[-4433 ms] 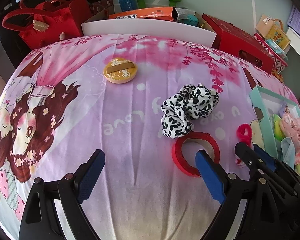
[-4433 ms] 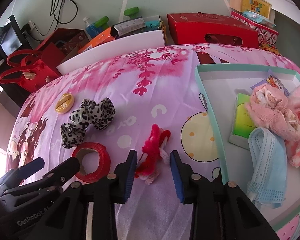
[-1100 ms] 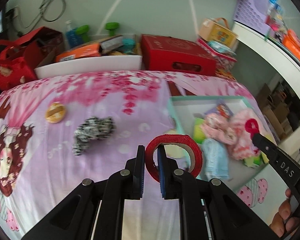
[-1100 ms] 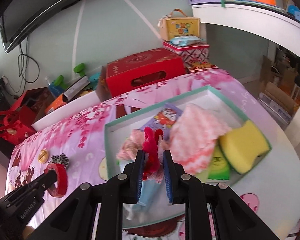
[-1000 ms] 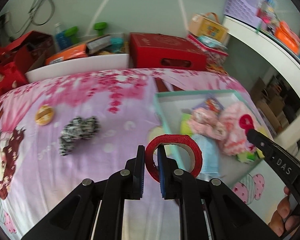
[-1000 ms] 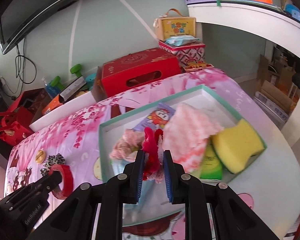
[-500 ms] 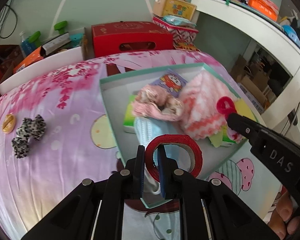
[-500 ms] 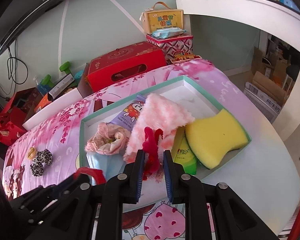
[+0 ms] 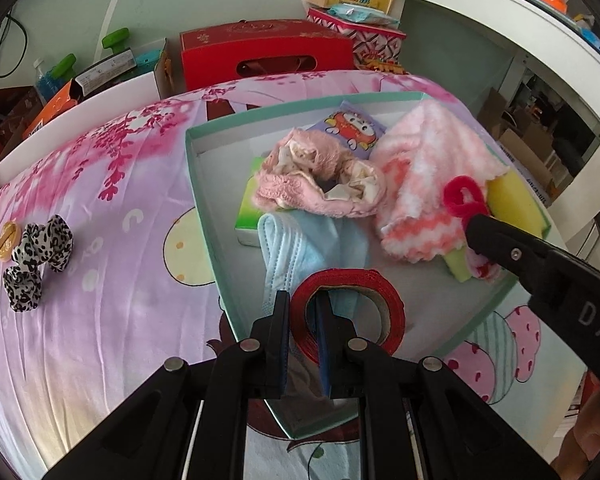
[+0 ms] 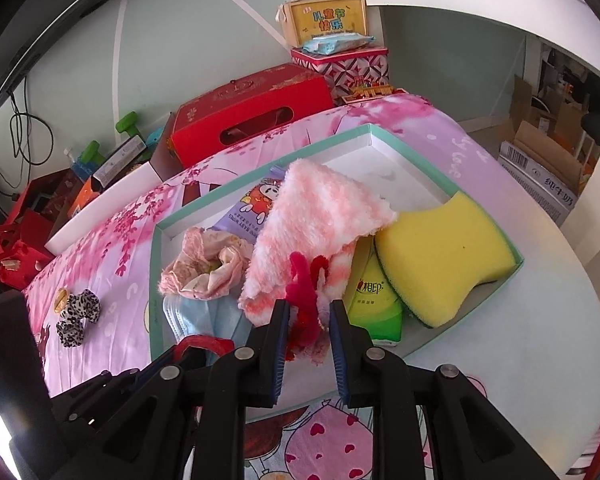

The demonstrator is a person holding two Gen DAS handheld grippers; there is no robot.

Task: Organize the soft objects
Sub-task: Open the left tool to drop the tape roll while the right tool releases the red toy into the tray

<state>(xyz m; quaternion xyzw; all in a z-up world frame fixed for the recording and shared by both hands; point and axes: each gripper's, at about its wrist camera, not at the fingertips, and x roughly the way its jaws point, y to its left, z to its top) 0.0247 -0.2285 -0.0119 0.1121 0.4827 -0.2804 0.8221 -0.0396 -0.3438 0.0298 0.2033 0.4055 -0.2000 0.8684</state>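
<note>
Your right gripper (image 10: 309, 322) holds the fuzzy red pipe-cleaner ornament (image 10: 305, 280) between its blue pads, and its jaws are opening at this moment; the ornament is between them, with a clear gap on the right pad's side, so the grip looks released or nearly so. The ornament stands upright, its long axis along the fingers, looped end away from you. Straight under and just ahead of these fingertips lies the pink and white fluffy cloth (image 10: 312, 216), inside the shallow white cardboard tray with the mint green rim (image 10: 260, 164). So the drop place is directly below this gripper, not to a side.

Your left gripper (image 9: 302, 318) is clamped together on the wall of the red ring of adhesive tape (image 9: 348, 300), one finger inside the hole and one outside. The ring hangs flat, its opening facing up, and it lies to the right of the fingers. Under it is the light blue face mask (image 9: 288, 236), near the tray's closest edge.

The black and white spotted fabric scrunchie (image 9: 36, 256) is outside the tray, on the pink printed sheet (image 9: 100, 280), well to the left of your left gripper. I judge the left hand is the nearer one for it.
</note>
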